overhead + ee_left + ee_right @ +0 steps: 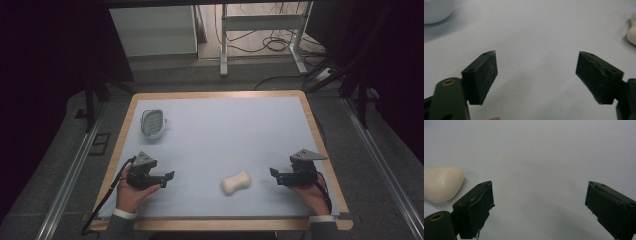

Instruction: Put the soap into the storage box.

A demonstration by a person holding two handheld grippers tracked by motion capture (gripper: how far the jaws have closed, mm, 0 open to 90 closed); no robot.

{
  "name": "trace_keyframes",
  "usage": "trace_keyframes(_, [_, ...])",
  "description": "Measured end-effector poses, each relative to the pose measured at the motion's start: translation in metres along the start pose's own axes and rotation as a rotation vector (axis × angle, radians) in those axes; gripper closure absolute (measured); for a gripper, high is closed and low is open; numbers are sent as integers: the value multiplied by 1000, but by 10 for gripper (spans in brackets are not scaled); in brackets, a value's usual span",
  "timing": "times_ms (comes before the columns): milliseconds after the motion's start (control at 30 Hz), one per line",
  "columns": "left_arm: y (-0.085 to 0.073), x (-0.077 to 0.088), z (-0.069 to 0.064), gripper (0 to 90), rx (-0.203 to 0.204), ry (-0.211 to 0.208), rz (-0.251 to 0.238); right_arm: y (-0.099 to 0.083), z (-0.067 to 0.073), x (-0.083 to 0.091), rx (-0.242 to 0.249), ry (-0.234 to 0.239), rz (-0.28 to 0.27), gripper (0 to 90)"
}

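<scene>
Between the jaws of the right gripper (539, 202) nothing but bare pale counter (544, 150); jaws spread wide, holding nothing; same for the left gripper (536, 75), jaws at full spread, empty, pointing across the mat; just off the right gripper's jaws, seen from its own camera at the left, lies the cream soap bar (441, 183), close but not touching; from the high view the bar sits flat near the front edge, right of centre, between the two grippers and nearer the right one; shape waisted, two rounded lobes with a narrower middle; judged solid and stiff, light enough for one gripper, surface smooth and likely slick, so rounded ends could squirt out of a pinch; best hold probably across the narrow waist, pads square to the long sides, moderate squeeze since hard pressure may dent or mark it; farther out, at the back left of the counter, a pale slotted soap dish (152, 122) stands well apart from the bar; dish looks light, may skate if nudged.
</scene>
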State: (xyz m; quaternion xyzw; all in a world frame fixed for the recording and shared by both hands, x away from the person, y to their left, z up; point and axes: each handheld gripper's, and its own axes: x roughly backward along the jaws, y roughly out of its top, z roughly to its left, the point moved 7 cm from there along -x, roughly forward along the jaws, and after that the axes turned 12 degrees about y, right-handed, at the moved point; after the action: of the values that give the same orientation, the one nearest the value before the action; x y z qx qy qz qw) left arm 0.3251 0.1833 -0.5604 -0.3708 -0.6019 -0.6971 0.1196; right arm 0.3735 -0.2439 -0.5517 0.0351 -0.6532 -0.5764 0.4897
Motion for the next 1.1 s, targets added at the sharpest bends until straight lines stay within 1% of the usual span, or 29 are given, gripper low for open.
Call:
trace_keyframes(33, [0,1,0,195,-2,0,4,0,0,0,-1,10,-4,84])
trace_keyframes(67, [0,1,0,203,-5,1,5,0,0,0,-4,23,-20,91])
trace_keyframes(167, [1,3,-1,203,-15,3,6,-2,-1,0,-41,61,-69,104])
trace_keyframes(200, [2,5,-2,199,-17,-1,1,-3,-3,-1,-42,49,-62,104])
trace_keyframes(267, [3,9,-3,193,-16,-13,-13,-1,-3,0,-17,30,-61,123])
trace_keyframes(333, [5,13,-3,191,-5,-22,-26,0,-1,2,-16,38,-77,137])
trace_keyframes(367, [5,13,-3,192,-5,-22,-26,0,-1,2,-16,38,-77,137])
trace_keyframes(400, [6,16,-5,198,2,-35,-30,-1,-2,2,-2,26,-53,138])
trace_keyframes(433, [5,17,-6,204,2,-41,-22,-1,-3,2,8,23,-46,140])
trace_keyframes(467, [5,17,-6,206,2,-41,-22,-1,-3,2,8,23,-46,140])
trace_keyframes(500, [4,16,-8,207,-13,-43,-11,-1,-4,0,17,26,-32,146])
trace_keyframes(600, [4,16,-10,209,-14,-40,-1,-4,-7,-2,29,36,-4,149])
trace_keyframes(700, [6,16,-11,209,-16,-37,-6,-7,-11,-1,27,52,6,151])
trace_keyframes(733, [7,15,-12,209,-11,-37,-9,-8,-12,0,20,54,4,153])
trace_keyframes(833, [8,13,-14,210,-20,-34,0,-9,-17,3,5,55,-7,157])
trace_keyframes(967, [9,14,-17,215,-25,-39,2,-8,-19,7,0,54,-13,160])
trace_keyframes(1000, [10,14,-18,218,-25,-47,4,-7,-20,11,-2,53,-24,162])
trace_keyframes(1100, [11,15,-19,226,-25,-52,3,-5,-23,18,-11,48,-41,164])
